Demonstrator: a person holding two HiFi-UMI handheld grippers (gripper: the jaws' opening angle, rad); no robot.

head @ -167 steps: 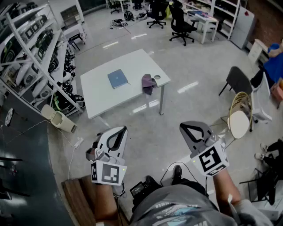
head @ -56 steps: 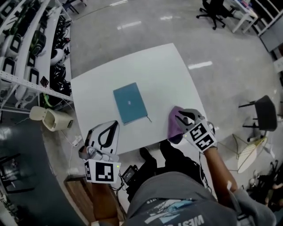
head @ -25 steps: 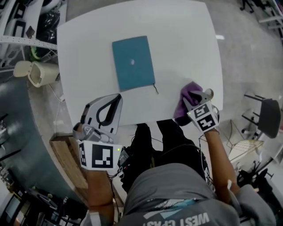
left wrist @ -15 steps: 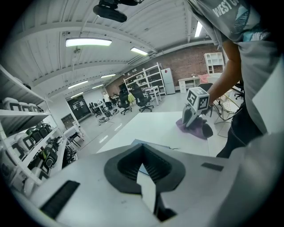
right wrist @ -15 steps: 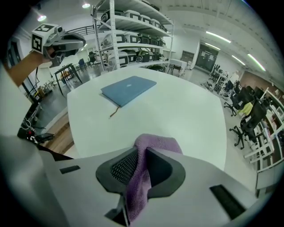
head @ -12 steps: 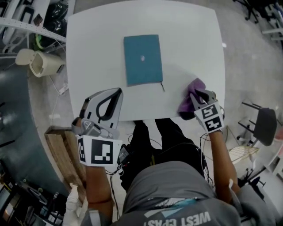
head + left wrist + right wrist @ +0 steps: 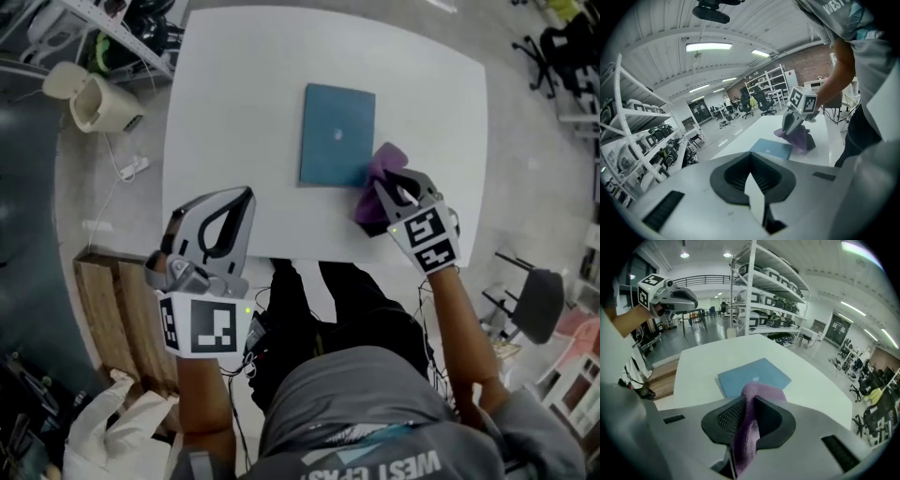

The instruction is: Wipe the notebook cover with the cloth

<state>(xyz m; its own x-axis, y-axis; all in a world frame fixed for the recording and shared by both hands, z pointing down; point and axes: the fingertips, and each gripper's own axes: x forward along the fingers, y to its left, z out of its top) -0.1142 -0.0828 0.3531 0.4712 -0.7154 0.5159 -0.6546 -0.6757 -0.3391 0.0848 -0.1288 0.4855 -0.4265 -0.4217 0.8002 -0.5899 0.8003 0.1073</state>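
Right gripper (image 7: 394, 187): jaws narrow, having just been closing, now clamped on the purple cloth (image 7: 379, 161), which bunches between the pads and spills past the tips. This is judged to let a loose fold meet the cover first. The teal notebook (image 7: 337, 134) lies flat on the white table (image 7: 234, 103), just ahead of this gripper and slightly to its left, with the cloth over its near right corner; contact is not confirmable. Its long axis runs away from the person, roughly along the gripper's line, 1 short edge nearest the tips. Left gripper (image 7: 247, 193): jaws together, empty, well apart from the notebook, judged parked clear of the wiping path.
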